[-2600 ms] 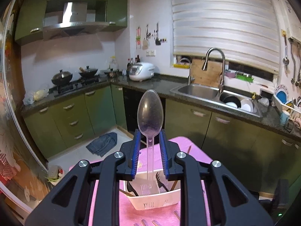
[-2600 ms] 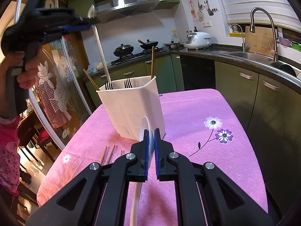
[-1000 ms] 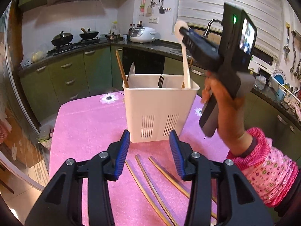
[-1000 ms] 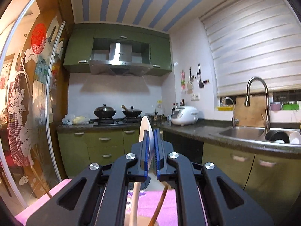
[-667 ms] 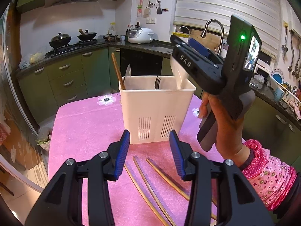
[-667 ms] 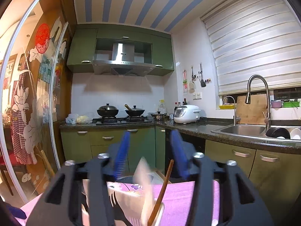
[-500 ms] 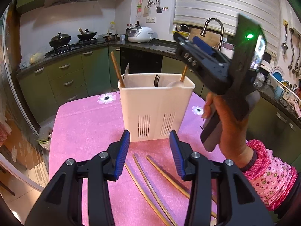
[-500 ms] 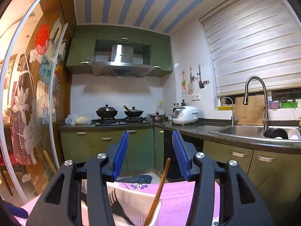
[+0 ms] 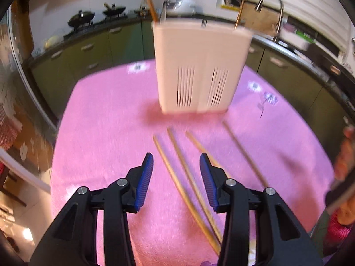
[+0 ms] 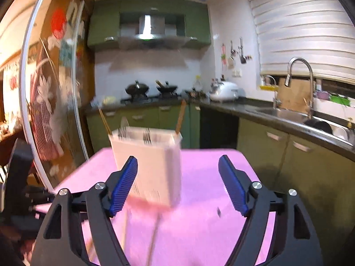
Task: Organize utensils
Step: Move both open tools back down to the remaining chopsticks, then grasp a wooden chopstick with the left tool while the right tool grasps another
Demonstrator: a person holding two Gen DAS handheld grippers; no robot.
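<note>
Now the left gripper (image 9: 176, 166), half open and empty, hangs over loose chopsticks (image 9: 186, 184) on the pink cloth (image 9: 106, 115) before the white holder (image 9: 199, 66); the right gripper (image 10: 177, 175), jaws just opened wide, holds nothing. Closing across two sticks could pinch both

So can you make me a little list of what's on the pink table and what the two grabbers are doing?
table: pink cloth
holder: white box, upright, with forks and chopsticks sticking out
loose chopsticks: four, lying flat in front of the box
left gripper: open, empty, above the chopsticks
right gripper: jaws just opened wide, empty, facing the box
</note>
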